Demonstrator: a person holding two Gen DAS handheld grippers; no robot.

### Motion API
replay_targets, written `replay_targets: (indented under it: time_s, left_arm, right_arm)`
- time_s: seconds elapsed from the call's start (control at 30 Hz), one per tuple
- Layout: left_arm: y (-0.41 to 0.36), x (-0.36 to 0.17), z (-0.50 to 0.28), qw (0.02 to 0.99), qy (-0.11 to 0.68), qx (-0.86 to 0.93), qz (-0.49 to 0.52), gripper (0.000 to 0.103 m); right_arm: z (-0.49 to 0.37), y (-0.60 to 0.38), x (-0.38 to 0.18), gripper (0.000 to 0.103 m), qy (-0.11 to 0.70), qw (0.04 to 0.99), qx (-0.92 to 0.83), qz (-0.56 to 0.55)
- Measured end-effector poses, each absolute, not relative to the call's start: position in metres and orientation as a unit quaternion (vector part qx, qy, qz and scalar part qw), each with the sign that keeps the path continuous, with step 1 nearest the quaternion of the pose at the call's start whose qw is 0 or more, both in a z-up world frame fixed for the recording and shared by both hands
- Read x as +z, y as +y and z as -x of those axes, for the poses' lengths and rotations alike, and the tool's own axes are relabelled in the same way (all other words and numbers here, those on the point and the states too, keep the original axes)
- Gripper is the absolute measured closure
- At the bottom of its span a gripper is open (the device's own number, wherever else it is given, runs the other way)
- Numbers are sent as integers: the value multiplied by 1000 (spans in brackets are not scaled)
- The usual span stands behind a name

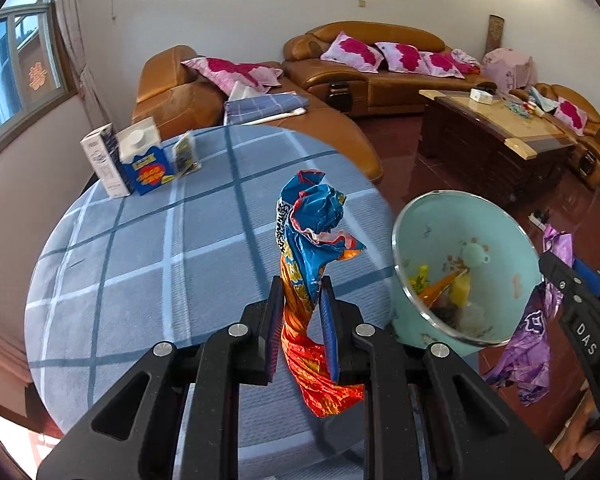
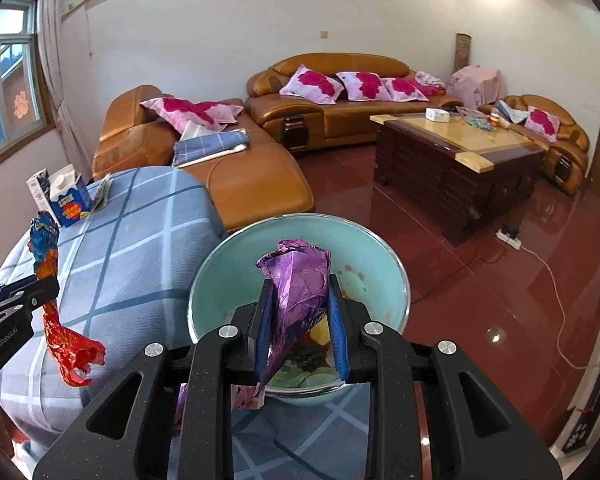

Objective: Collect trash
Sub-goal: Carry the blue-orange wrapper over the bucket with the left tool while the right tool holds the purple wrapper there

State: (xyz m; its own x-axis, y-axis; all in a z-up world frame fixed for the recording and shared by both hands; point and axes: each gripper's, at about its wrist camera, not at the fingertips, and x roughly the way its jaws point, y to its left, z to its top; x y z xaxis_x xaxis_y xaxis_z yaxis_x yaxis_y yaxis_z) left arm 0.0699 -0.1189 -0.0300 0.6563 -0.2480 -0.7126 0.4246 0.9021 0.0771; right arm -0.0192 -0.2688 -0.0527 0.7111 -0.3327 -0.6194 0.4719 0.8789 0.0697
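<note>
- Leather sofas (image 2: 340,92) and a wooden coffee table (image 2: 452,152) fill the living room behind a table draped in blue plaid cloth (image 1: 140,260).
- At its edge sits a mint-green bin (image 1: 500,240), already holding scraps.
- Left gripper (image 1: 302,304) is clenched on a twisted orange-and-blue snack wrapper (image 1: 312,232), lifted clear of the cloth, apparently bound for the bin.
- Right gripper (image 2: 298,300) pinches a crumpled purple foil wrapper (image 2: 296,280) directly over the bin's mouth, seemingly ready to drop.
- Cartons (image 1: 140,160) wait at the far edge.
</note>
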Motion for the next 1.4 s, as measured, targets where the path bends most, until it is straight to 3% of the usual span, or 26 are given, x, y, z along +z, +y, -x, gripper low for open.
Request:
replay_targets:
  time_s: [1.4]
  left_arm:
    - [-250,-53,-95,866,382,-280,-163,85]
  right_arm:
    - [-2,-352,-78,77,313,884,-316,-144]
